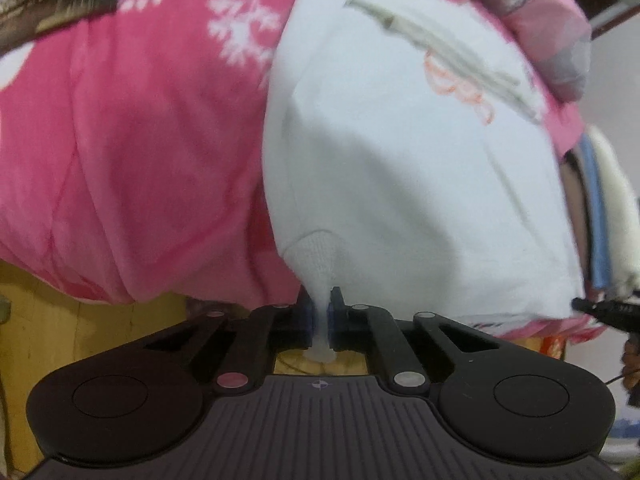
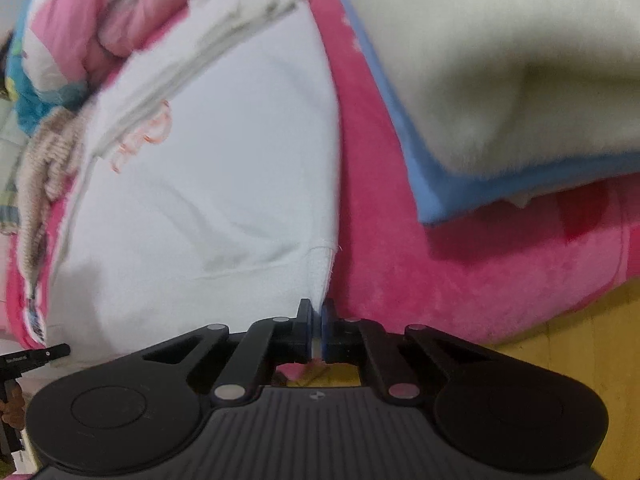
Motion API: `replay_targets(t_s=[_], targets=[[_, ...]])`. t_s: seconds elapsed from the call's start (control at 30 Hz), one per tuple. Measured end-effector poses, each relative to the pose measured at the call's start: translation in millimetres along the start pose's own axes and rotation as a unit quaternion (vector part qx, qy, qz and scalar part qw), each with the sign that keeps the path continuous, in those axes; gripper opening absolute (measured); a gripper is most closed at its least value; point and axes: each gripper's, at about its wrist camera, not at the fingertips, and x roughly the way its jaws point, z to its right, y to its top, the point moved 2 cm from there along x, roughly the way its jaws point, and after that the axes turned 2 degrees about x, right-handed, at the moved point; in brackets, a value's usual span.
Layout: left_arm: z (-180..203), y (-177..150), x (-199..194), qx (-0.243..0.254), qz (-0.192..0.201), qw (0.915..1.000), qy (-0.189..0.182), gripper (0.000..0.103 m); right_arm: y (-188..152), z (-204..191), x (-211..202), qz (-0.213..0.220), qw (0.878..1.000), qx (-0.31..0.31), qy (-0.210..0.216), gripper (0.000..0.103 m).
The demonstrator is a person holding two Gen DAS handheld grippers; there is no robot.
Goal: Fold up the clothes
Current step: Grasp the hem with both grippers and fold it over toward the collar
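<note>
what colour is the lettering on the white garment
Orange-pink lettering on the white garment, clearest in the left wrist view.

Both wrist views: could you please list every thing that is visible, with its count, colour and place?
garment: one, white with an orange print, spread on the pink cover, held at two lower corners.
bed cover: one, pink with a white leaf pattern, under the garment.
blanket: one, cream with a blue edge, folded on the pink cover at the right of the right wrist view.
other clothes: a blurred pile, pink, blue and beige, upper left of the right wrist view; count unclear.
floor: yellow, below the bed edge.
left gripper: black, shut on the garment's ribbed corner.
right gripper: black, shut on the garment's other corner.
</note>
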Motion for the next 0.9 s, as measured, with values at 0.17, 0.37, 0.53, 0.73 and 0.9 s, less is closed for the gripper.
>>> replay_targets(t_s=[0.17, 0.37, 0.53, 0.73, 0.9], targets=[[13.0, 24.5, -25.6, -0.019, 0.043, 0.9981, -0.04, 0.004, 4.7, -10.8, -23.5, 0.027, 0.999, 0.0, 0.025, 0.002], [20.6, 66.6, -38.8, -0.059, 0.101, 0.9895, -0.084, 0.004, 24.6, -31.6, -49.4, 0.073, 0.995, 0.008, 0.069, 0.002], [23.2, 101.8, -40.6, -0.068, 0.133, 0.9841, -0.096, 0.004, 60.3, -51.8, -61.4, 0.122, 0.987, 0.015, 0.1, 0.002], [16.0, 151.9, -33.9, -0.077, 0.165, 0.9775, -0.106, 0.004, 110.2, -64.9, -64.8, 0.175, 0.977, 0.024, 0.119, 0.002], [13.4, 203.1, -23.1, -0.08, 0.188, 0.9714, -0.121, 0.004, 158.9, -82.2, -50.3, 0.207, 0.97, 0.028, 0.126, 0.002]])
